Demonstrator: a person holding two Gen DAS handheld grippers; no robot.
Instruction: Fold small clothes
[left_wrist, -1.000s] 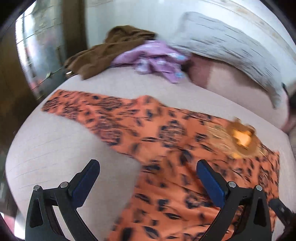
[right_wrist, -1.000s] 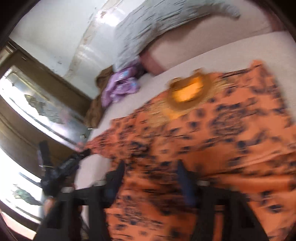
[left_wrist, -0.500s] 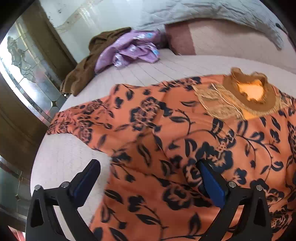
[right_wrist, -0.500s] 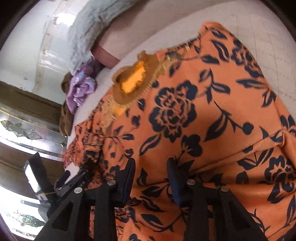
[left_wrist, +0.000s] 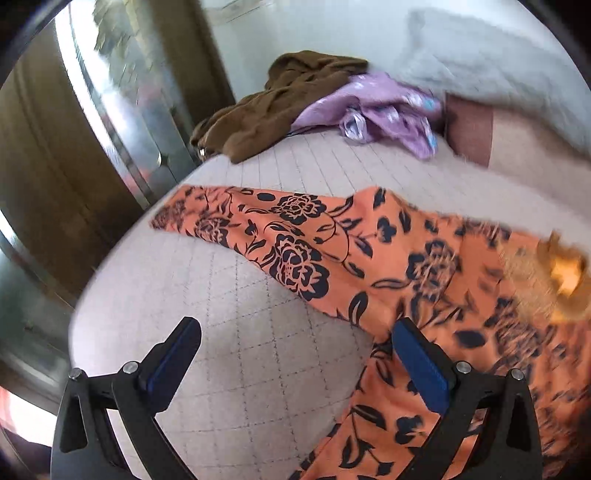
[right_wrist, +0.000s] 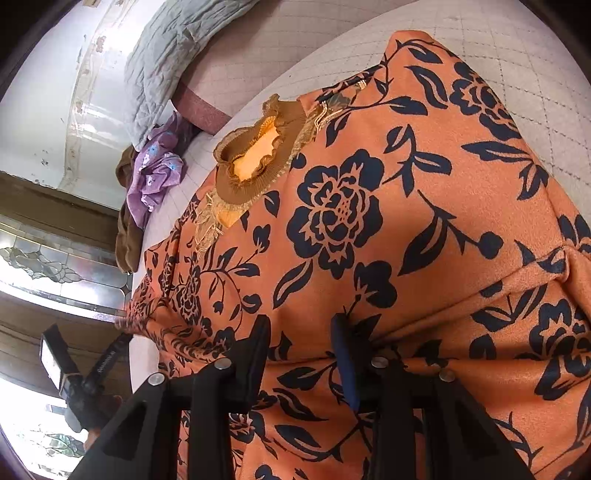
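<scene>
Orange floral garment (left_wrist: 369, 254) lies flat on quilted bed (left_wrist: 240, 369); bare quilt left of its sleeve edge. Left gripper (left_wrist: 295, 354) gapes wide, empty. Right gripper (right_wrist: 299, 343) part-open, jaws opening over a fabric ridge

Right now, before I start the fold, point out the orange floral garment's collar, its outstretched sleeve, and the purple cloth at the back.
collar (right_wrist: 255, 162): right wrist view, on the ribbed brown neckband.
sleeve (left_wrist: 258, 225): left wrist view, mid-sleeve on the floral print.
purple cloth (left_wrist: 384, 107): left wrist view, middle of the crumpled heap.
</scene>
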